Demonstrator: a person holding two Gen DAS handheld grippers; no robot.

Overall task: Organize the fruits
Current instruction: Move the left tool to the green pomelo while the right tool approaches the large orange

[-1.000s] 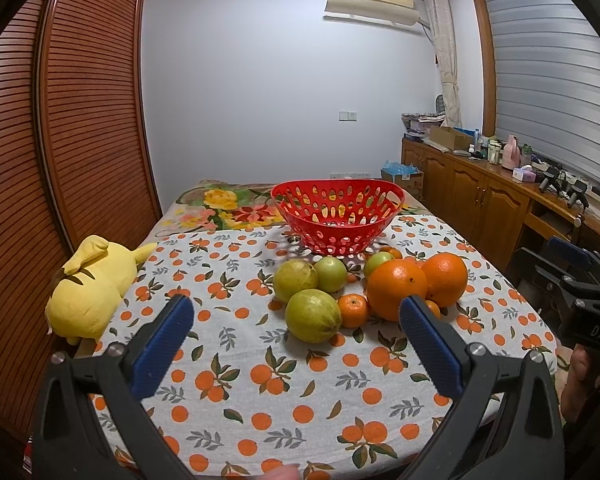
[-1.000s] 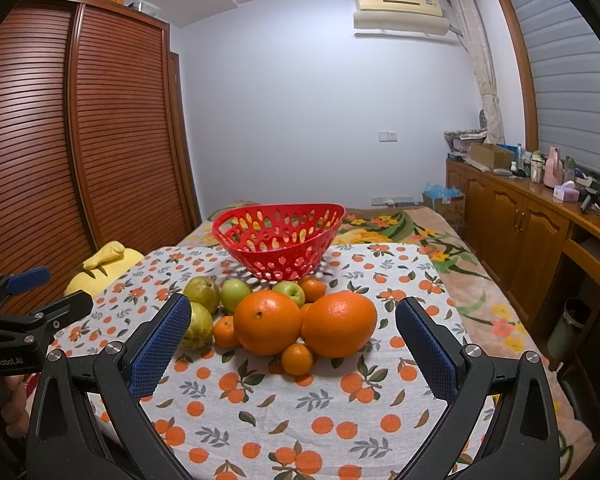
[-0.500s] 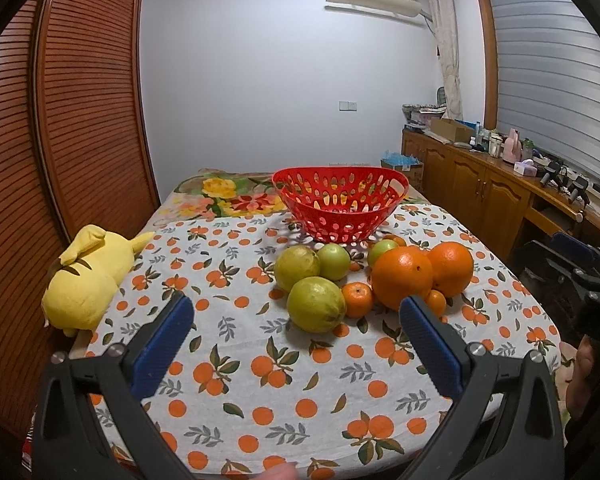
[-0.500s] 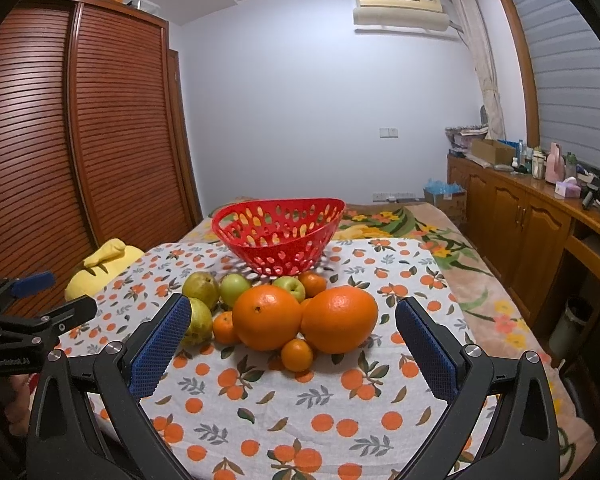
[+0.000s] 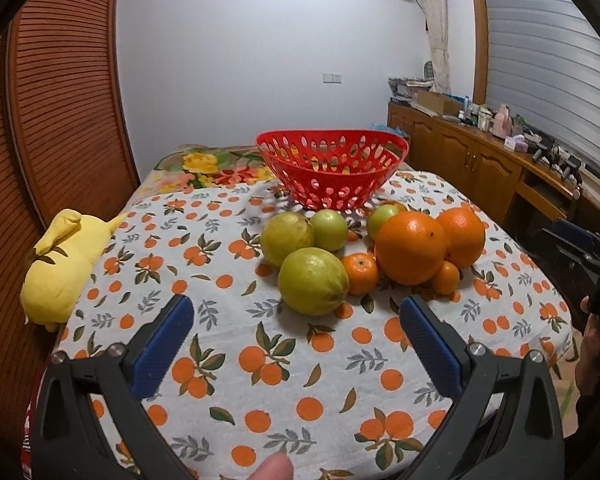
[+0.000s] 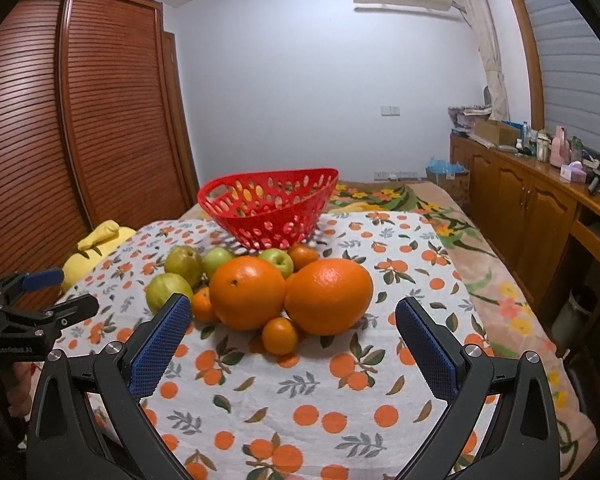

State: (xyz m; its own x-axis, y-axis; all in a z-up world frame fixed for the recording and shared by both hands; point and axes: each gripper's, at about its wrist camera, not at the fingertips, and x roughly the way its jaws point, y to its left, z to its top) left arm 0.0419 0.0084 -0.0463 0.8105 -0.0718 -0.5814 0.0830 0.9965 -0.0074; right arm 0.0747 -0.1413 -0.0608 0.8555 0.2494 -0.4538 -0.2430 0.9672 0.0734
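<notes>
Your left gripper (image 5: 296, 318) has its blue pads wide apart and holds nothing; the nearest green fruit (image 5: 313, 281) lies at 12 o'clock just beyond the tips, touching a small mandarin (image 5: 361, 273) at its 3 o'clock. Your right gripper (image 6: 293, 314) is also spread wide with nothing between the pads, and the two big oranges (image 6: 247, 292) sit side by side on the tablecloth (image 6: 300, 392) at 12 o'clock. The red basket (image 6: 269, 210) stands behind the fruit pile, farther at 12 o'clock, and a yellow plush toy (image 5: 62, 264) lies at 9 o'clock by the table edge.
</notes>
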